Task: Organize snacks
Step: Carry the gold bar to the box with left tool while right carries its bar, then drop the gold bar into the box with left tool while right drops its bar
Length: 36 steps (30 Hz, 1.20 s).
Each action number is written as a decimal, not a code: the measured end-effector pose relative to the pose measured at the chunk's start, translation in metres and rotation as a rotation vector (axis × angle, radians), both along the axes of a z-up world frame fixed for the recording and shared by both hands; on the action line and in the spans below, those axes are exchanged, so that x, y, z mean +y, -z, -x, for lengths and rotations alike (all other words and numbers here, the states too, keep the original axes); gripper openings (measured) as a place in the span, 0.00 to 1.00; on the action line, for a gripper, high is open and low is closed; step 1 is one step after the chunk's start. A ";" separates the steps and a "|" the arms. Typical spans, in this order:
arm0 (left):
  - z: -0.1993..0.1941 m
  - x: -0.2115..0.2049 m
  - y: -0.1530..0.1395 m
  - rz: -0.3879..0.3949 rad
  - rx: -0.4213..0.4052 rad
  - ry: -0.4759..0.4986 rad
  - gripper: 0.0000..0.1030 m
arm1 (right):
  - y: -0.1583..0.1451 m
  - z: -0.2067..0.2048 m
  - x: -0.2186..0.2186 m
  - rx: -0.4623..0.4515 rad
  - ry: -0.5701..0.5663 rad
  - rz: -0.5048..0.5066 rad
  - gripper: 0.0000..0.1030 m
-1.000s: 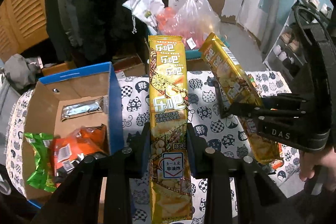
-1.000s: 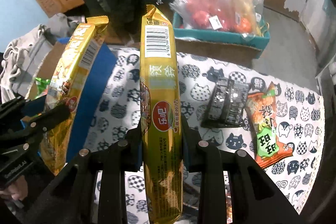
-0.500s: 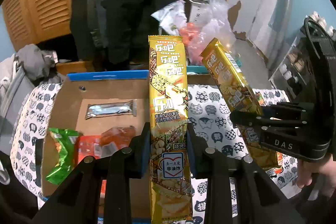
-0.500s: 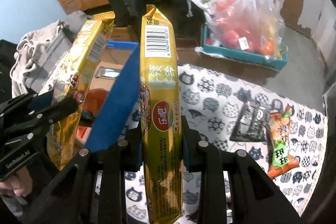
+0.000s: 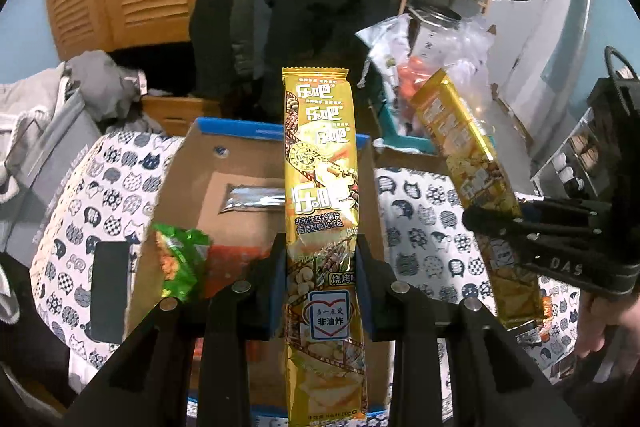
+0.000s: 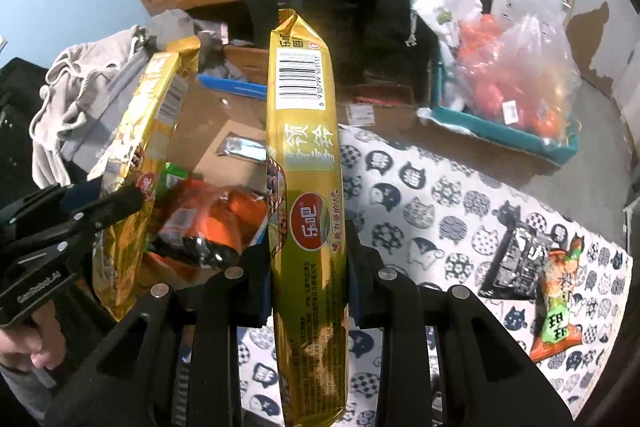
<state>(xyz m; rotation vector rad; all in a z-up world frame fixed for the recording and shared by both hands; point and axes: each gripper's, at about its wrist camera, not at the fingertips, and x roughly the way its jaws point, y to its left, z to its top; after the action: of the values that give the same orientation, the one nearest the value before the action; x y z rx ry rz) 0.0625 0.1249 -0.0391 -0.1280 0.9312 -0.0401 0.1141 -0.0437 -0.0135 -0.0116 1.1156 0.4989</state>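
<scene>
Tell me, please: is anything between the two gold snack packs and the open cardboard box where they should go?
Nothing visible blocks them. The left pack and right pack are held above the open box, which still shows bare floor.

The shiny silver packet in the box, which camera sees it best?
The left wrist view: the silver packet lies flat in the cardboard box, mostly visible. The right wrist view shows only part, hidden behind a gold packet.

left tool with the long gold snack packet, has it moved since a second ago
Yes. The left tool with its long gold snack packet has shifted left over the blue-rimmed cardboard box, which earlier sat to its left.
</scene>
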 end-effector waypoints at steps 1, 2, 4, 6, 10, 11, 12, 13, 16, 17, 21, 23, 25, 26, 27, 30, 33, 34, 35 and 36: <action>0.000 0.004 0.002 0.002 0.005 -0.005 0.30 | -0.001 -0.001 0.004 0.001 -0.005 -0.002 0.27; 0.000 0.011 0.004 0.004 0.011 -0.016 0.30 | -0.001 -0.002 0.007 0.001 -0.007 -0.003 0.27; 0.000 0.020 0.008 0.002 0.021 -0.030 0.30 | -0.002 -0.004 0.015 0.003 -0.016 -0.005 0.27; 0.000 0.029 0.013 0.003 0.031 -0.044 0.30 | -0.004 -0.006 0.023 0.005 -0.026 -0.007 0.27; -0.003 0.045 0.023 0.013 0.060 -0.075 0.30 | -0.005 -0.009 0.040 0.010 -0.047 -0.010 0.27; -0.004 0.049 0.025 0.016 0.067 -0.081 0.30 | -0.005 -0.009 0.043 0.011 -0.051 -0.010 0.27; -0.004 0.052 0.027 0.020 0.072 -0.087 0.30 | -0.005 -0.010 0.047 0.013 -0.057 -0.009 0.27; -0.005 0.054 0.029 0.024 0.077 -0.091 0.30 | -0.005 -0.010 0.051 0.015 -0.062 -0.008 0.27; -0.006 0.060 0.035 0.025 0.090 -0.104 0.17 | -0.004 -0.012 0.060 0.024 -0.070 -0.009 0.27; -0.006 0.062 0.036 0.023 0.096 -0.108 0.17 | -0.003 -0.013 0.063 0.030 -0.072 -0.013 0.27; -0.004 0.062 0.034 0.022 0.105 -0.110 0.18 | -0.001 -0.015 0.072 0.060 -0.077 -0.027 0.27; -0.002 0.061 0.032 0.017 0.102 -0.108 0.25 | 0.001 -0.016 0.077 0.072 -0.081 -0.027 0.27; 0.000 0.062 0.029 0.015 0.093 -0.112 0.40 | 0.004 -0.017 0.083 0.086 -0.086 -0.027 0.27; 0.002 0.062 0.027 0.007 0.086 -0.116 0.44 | 0.005 -0.017 0.085 0.094 -0.086 -0.028 0.27; 0.002 0.062 0.026 0.001 0.083 -0.118 0.52 | 0.007 -0.018 0.087 0.099 -0.086 -0.028 0.27; 0.006 0.064 0.021 -0.021 0.067 -0.129 0.62 | 0.013 -0.019 0.095 0.125 -0.093 -0.028 0.27; 0.009 0.068 0.019 -0.031 0.066 -0.142 0.65 | 0.019 -0.022 0.102 0.144 -0.096 -0.025 0.27; 0.010 0.069 0.019 -0.031 0.065 -0.144 0.65 | 0.021 -0.022 0.103 0.153 -0.097 -0.026 0.27; 0.011 0.070 0.019 -0.030 0.066 -0.146 0.65 | 0.023 -0.023 0.104 0.161 -0.099 -0.029 0.27; 0.011 0.071 0.019 -0.028 0.067 -0.150 0.65 | 0.024 -0.024 0.106 0.168 -0.101 -0.033 0.29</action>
<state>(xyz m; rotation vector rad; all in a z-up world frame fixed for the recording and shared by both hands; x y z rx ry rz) 0.0512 0.1958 -0.0577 -0.1737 0.9863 0.1168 0.1378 0.0621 -0.0372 0.0026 1.2750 0.6173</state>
